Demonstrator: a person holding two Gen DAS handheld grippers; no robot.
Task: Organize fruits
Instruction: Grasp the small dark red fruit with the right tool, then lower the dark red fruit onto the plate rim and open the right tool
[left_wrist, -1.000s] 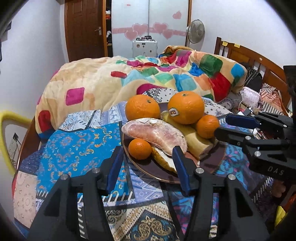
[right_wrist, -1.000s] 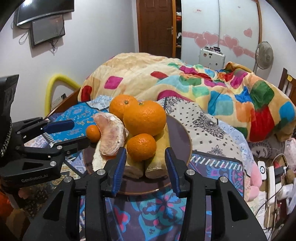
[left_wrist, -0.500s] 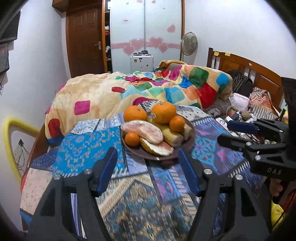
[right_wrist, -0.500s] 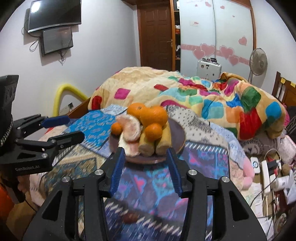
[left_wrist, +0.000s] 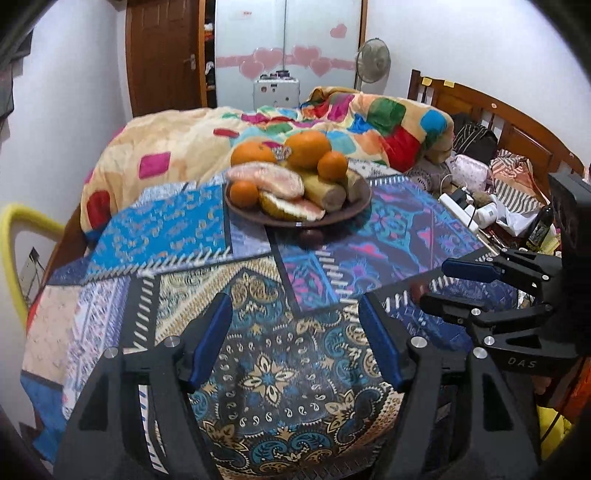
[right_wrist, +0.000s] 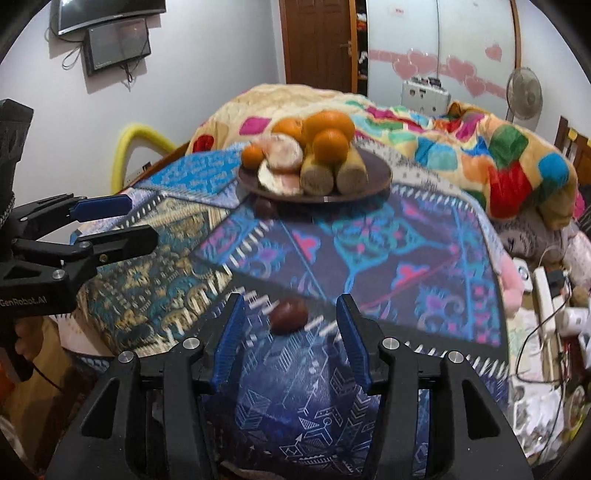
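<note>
A brown plate (left_wrist: 354, 210) piled with fruit sits at the far side of the patterned cloth (left_wrist: 266, 332) on the desk, its rim close to the quilt (left_wrist: 177, 147) behind. On it, two pale roots (right_wrist: 332, 173) lie side by side, long axes pointing toward the right camera, cut ends forward; oranges (left_wrist: 308, 147) are stacked on top, and a peeled pomelo piece (left_wrist: 266, 179) lies crosswise on the plate's left. A dark brown fruit (right_wrist: 289, 315) lies on the cloth between the plate and the right gripper (right_wrist: 290, 332), just ahead of its wide-open jaws, long axis roughly crosswise; the left view shows only a sliver of it beside the right gripper (left_wrist: 447, 286). Another dark fruit (right_wrist: 266, 207) rests at the plate's near rim. The left gripper (left_wrist: 295, 338) hovers with jaws wide over bare cloth, open room all around.
</note>
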